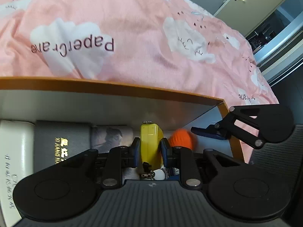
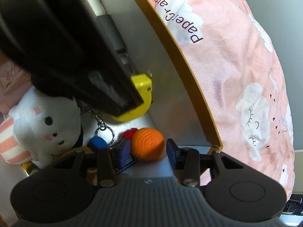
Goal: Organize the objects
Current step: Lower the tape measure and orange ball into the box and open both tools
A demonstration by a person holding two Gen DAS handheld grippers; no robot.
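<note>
My left gripper [image 1: 150, 149] is shut on a yellow tape measure [image 1: 150, 143] and holds it inside a white box with an orange rim [image 1: 132, 88]. The tape measure also shows in the right wrist view [image 2: 140, 94], half hidden by the left gripper's body. An orange crocheted ball [image 2: 147, 143] lies on the box floor between the blue pads of my right gripper [image 2: 148, 152], which is open around it. The ball shows in the left wrist view [image 1: 181, 139] beside the right gripper's fingers [image 1: 208, 132].
A white case [image 1: 13, 160], a grey booklet [image 1: 60, 141] and a photo card [image 1: 111, 138] lie along the box's left. A white plush bunny [image 2: 47, 124], a key ring [image 2: 104, 130] and a blue charm [image 2: 97, 142] lie in the box. A pink quilt [image 1: 132, 28] surrounds it.
</note>
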